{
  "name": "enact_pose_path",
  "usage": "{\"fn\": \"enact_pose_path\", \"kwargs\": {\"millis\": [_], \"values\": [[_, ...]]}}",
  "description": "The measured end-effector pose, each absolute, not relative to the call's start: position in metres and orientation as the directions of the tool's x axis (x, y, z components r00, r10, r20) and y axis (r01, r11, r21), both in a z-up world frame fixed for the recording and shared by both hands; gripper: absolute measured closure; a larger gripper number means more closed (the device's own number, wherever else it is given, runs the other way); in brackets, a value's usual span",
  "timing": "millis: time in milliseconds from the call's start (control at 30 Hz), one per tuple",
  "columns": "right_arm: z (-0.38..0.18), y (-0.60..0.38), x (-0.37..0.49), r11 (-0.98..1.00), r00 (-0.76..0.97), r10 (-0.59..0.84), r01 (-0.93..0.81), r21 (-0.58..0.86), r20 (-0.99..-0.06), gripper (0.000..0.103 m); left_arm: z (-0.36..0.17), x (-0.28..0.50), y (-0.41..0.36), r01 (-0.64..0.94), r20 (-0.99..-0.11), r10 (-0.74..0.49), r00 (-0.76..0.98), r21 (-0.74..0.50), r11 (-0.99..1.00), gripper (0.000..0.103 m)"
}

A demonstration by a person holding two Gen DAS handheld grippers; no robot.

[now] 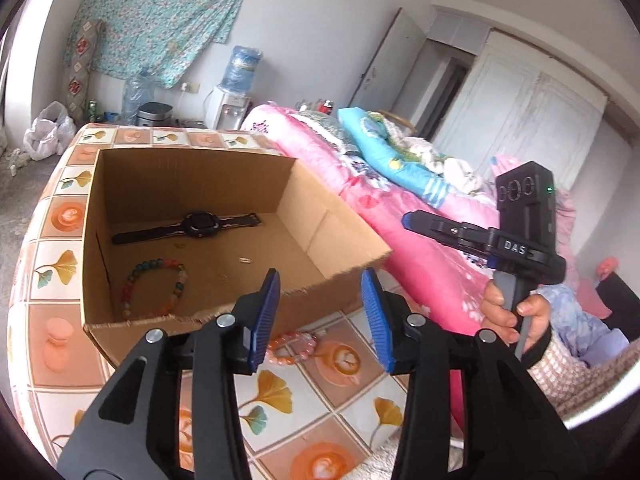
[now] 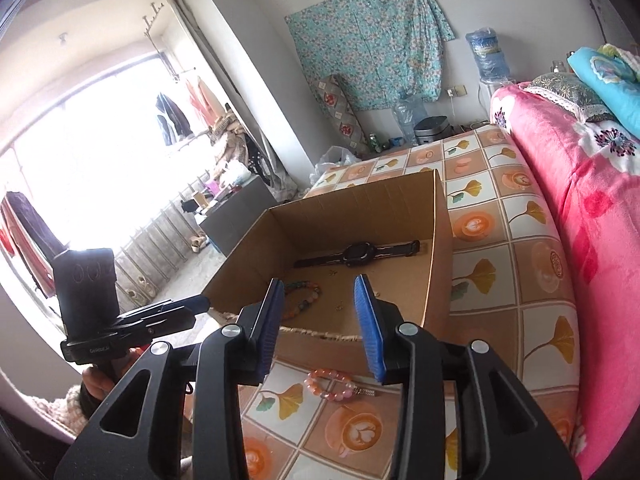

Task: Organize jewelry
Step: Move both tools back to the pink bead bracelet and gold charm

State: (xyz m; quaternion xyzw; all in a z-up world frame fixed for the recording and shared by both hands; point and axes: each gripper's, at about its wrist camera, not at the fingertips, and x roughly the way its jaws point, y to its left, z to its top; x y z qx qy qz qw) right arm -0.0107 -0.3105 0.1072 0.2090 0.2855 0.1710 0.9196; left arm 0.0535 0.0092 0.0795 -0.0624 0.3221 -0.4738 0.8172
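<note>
From the left wrist, you are holding your left gripper with its blue pads spread and nothing between them, hovering over the near wall of the cardboard box. The box is sitting on the patterned tablecloth, its far wall near the table's far edge. Inside, a black watch is lying along the far wall and a multicoloured bead bracelet is resting in the near-left corner, so both look sorted already. A pink bead bracelet is waiting outside, just in front of the box's near wall. Your right gripper is showing side-on at the right.

From the right wrist, you are keeping that gripper's pads parted and empty above the pink bracelet, likely the next pick. The box's open top is giving you easy drops.
</note>
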Motion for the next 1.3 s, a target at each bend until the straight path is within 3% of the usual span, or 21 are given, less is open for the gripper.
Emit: {"fn": "enact_pose_path", "kwargs": {"millis": [133, 300, 400, 667, 1033, 1300], "values": [[0.076, -0.311, -0.027, 0.795, 0.736, 0.500, -0.180, 0.580, -0.456, 0.066, 0.063, 0.036, 0.012, 0.735, -0.467, -0.841, 0.275, -0.461, 0.497, 0.061], [0.020, -0.289, -0.011, 0.801, 0.639, 0.486, -0.051, 0.597, -0.596, 0.067, 0.019, 0.038, -0.008, 0.670, -0.587, -0.754, 0.294, -0.436, 0.600, 0.061], [0.003, -0.274, 0.004, 0.836, 0.596, 0.438, 0.004, 0.548, -0.673, 0.067, -0.011, 0.050, -0.022, 0.613, -0.662, -0.677, 0.323, -0.399, 0.682, 0.064], [-0.014, -0.253, 0.025, 0.902, 0.564, 0.317, 0.070, 0.426, -0.762, 0.072, -0.042, 0.059, -0.047, 0.545, -0.728, -0.540, 0.421, -0.273, 0.793, 0.068], [-0.015, -0.224, 0.033, 0.944, 0.558, 0.247, 0.046, 0.327, -0.792, 0.087, -0.044, 0.054, -0.070, 0.560, -0.728, -0.450, 0.517, -0.110, 0.821, 0.067], [-0.010, -0.208, 0.030, 0.950, 0.546, 0.255, 0.014, 0.313, -0.798, 0.092, -0.042, 0.052, -0.067, 0.566, -0.737, -0.444, 0.510, -0.102, 0.818, 0.067]]}}
